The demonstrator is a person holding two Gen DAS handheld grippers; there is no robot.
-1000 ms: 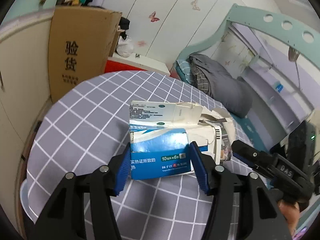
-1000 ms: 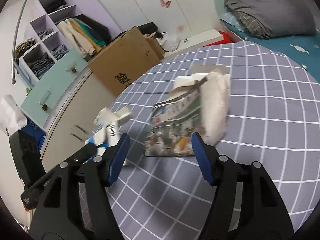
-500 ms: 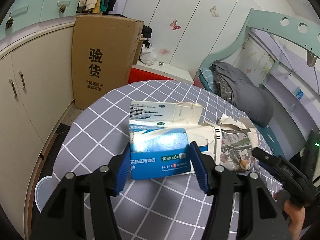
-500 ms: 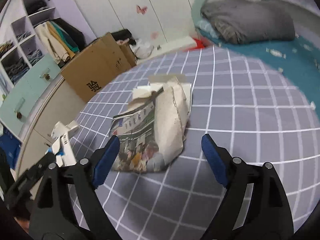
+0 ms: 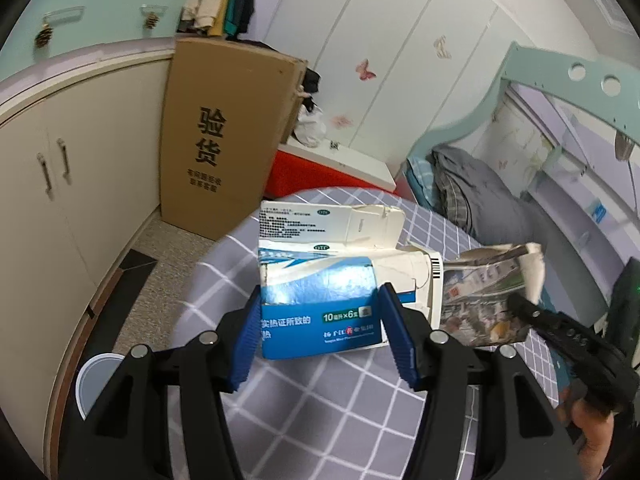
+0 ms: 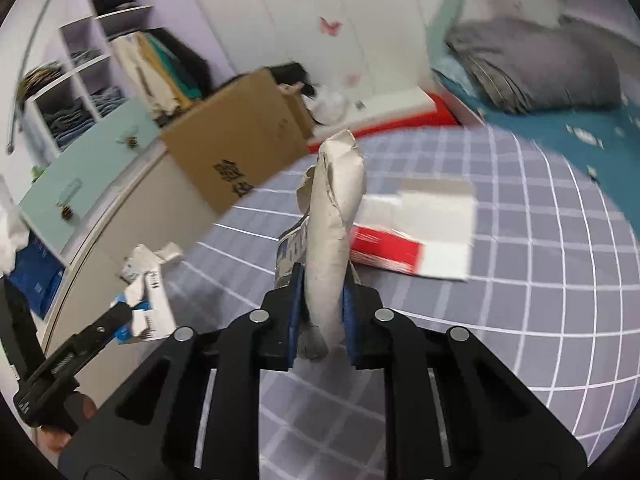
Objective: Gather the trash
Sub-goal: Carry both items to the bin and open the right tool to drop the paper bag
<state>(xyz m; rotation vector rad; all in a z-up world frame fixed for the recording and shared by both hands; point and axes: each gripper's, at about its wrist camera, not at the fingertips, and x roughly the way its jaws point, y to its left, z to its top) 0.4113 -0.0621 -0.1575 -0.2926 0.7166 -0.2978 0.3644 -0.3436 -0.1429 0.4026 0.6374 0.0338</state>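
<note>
A torn blue-and-white medicine box (image 5: 320,292) is held above the grey checked table (image 5: 320,420), and my left gripper (image 5: 320,332) is shut on its sides. The right wrist view shows that box (image 6: 144,308) and the left gripper (image 6: 120,314) at lower left. A crumpled newspaper (image 6: 332,224) stands upright between the blue pads of my right gripper (image 6: 322,312), whose jaws are closing and pressing on it. From the left wrist view the newspaper (image 5: 484,300) hangs off the table with the right gripper (image 5: 518,306) on it. A red-and-white box (image 6: 416,236) lies flat on the table (image 6: 520,320).
A tall cardboard box (image 5: 224,136) leans against cream cabinets (image 5: 80,184) beyond the table's far edge. A white round tub (image 5: 90,380) sits on the floor at left. A bed with a grey blanket (image 6: 540,68) lies to the right.
My right gripper went from wide open around the newspaper to closed on it and lifted it, uncovering the red-and-white box. My left gripper rose with the medicine box still in it.
</note>
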